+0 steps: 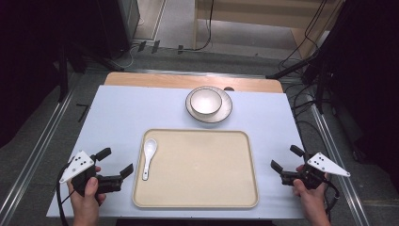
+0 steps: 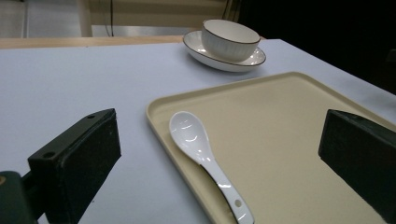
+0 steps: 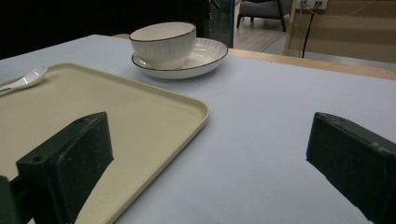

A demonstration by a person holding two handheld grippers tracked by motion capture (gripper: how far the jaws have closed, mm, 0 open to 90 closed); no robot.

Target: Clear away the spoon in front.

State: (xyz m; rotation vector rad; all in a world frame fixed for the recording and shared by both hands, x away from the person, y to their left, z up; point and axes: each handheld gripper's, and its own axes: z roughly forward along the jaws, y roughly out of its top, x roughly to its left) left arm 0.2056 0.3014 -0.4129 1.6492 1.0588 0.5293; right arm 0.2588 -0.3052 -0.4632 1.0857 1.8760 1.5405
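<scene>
A white ceramic spoon (image 1: 148,157) lies along the left edge of the beige tray (image 1: 202,169), bowl end away from me. My left gripper (image 1: 116,161) is open on the blue mat just left of the tray, pointing toward the spoon but apart from it. In the left gripper view the spoon (image 2: 196,140) lies ahead on the tray (image 2: 280,121), beyond the wide-apart jaws of that gripper (image 2: 219,140). My right gripper (image 1: 285,157) stands open to the right of the tray, with nothing between its jaws (image 3: 210,144).
A white bowl (image 1: 205,101) with a dark rim sits on a matching plate (image 1: 225,113) behind the tray's far edge. The pale blue mat (image 1: 122,117) covers a wooden table. Cables and dark stands surround the table on the floor.
</scene>
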